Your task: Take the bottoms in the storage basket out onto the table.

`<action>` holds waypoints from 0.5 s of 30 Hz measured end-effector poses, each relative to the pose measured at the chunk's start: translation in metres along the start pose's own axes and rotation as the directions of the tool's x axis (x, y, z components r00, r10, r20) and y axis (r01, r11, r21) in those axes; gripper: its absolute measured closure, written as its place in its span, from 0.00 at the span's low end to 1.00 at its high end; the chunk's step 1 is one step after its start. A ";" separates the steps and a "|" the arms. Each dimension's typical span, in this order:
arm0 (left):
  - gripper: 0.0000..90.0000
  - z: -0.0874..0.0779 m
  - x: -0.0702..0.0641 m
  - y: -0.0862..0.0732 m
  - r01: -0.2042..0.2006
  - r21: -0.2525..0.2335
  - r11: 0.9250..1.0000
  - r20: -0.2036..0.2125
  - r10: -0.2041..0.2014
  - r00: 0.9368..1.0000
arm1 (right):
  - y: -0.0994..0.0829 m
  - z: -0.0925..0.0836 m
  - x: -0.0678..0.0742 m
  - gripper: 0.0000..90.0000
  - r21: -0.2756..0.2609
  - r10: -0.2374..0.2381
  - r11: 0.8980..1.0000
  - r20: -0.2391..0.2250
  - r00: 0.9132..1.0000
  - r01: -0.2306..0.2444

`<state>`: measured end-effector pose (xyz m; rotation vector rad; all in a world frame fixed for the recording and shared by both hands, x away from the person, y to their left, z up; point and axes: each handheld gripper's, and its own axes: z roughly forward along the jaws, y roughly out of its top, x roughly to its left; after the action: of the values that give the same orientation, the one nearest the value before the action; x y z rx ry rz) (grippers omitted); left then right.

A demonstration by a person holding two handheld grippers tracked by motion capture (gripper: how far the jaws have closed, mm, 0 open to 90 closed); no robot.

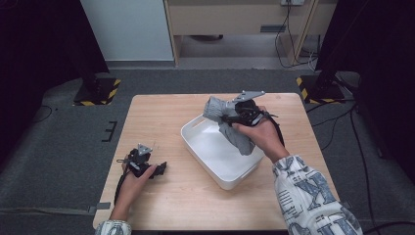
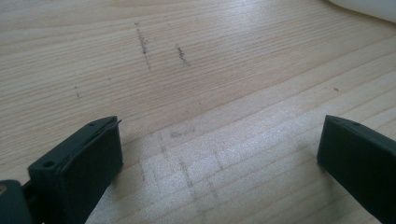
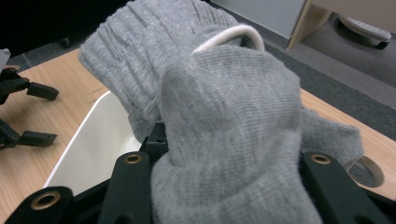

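The right gripper (image 1: 230,117) pinches a bundle of grey knitted socks (image 1: 230,125) between its two black jaws, the cloth bulging out on both sides of them in the right gripper view (image 3: 224,126); the bundle hangs in the air above the white tub (image 1: 195,139), over its far right corner, so it looks held there either for dropping in or just after being lifted out, and I cannot tell which; a pale band (image 3: 229,35) shows at the top of the bundle, probably a cuff folded over to keep the pair together; the tub sits near the middle of the desk (image 1: 161,112), slightly turned, within easy reach of the right hand; the left gripper (image 1: 159,167) rests low at the near left of the desk, well apart from the tub, its jaws spread wide with only bare wood between them, apparently parked while the other works; no brand, label or readable writing appears on socks, tub or desk; the person's sleeve (image 1: 308,196) carries large printed letters, too broken up to read
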<state>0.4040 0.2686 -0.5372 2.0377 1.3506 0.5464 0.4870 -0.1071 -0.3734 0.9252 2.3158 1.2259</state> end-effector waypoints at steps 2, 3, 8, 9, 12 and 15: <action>0.00 0.000 0.000 0.000 -0.001 0.000 1.000 0.001 0.001 1.000 | 0.001 -0.003 -0.002 0.61 -0.006 0.005 1.000 0.000 1.000 -0.005; 0.00 0.000 0.000 0.000 -0.001 0.000 1.000 0.001 0.001 1.000 | 0.001 -0.004 -0.003 0.61 -0.009 0.005 1.000 0.001 1.000 -0.005; 0.00 0.000 0.000 0.000 -0.001 0.000 1.000 0.001 0.001 1.000 | 0.001 -0.010 -0.008 0.61 -0.017 0.007 1.000 0.012 1.000 -0.007; 0.00 0.000 0.000 0.000 -0.001 0.000 1.000 0.001 0.001 1.000 | 0.000 -0.011 -0.009 0.61 -0.017 0.006 1.000 0.014 1.000 -0.006; 0.00 0.000 0.000 0.000 -0.001 0.000 1.000 0.000 0.001 1.000 | 0.000 -0.014 -0.011 0.61 -0.020 0.008 1.000 0.017 1.000 -0.007; 0.00 0.000 0.000 0.000 0.000 0.000 1.000 0.000 0.000 1.000 | 0.000 -0.016 -0.013 0.61 -0.025 0.011 1.000 0.017 1.000 -0.011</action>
<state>0.4037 0.2685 -0.5372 2.0380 1.3498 0.5461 0.4868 -0.1260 -0.3644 0.9379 2.2795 1.2435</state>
